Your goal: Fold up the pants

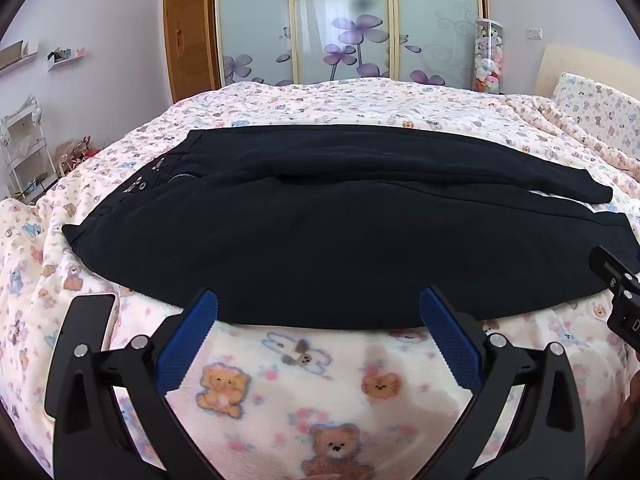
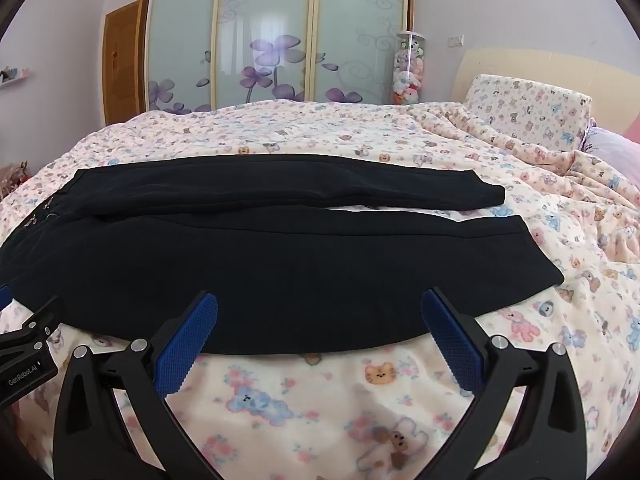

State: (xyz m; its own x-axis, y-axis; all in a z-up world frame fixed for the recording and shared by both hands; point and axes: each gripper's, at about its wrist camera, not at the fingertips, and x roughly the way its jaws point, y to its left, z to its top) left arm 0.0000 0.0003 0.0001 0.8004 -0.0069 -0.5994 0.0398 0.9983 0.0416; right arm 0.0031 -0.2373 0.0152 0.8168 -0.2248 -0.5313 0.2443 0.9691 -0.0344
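Note:
Dark navy pants lie spread flat across the bed, waistband with metal eyelets to the left, both legs running right; the far leg's cuff ends short of the near leg's cuff. My left gripper hovers wide open just before the near edge of the pants, nothing between its blue pads. My right gripper is likewise open over the near leg's edge, holding nothing. Part of the right gripper shows at the right edge of the left wrist view.
The bed carries a cream blanket with bear prints. A phone in a pale case lies by the left gripper. A pillow sits at the far right. Wardrobe doors with purple flowers stand behind the bed.

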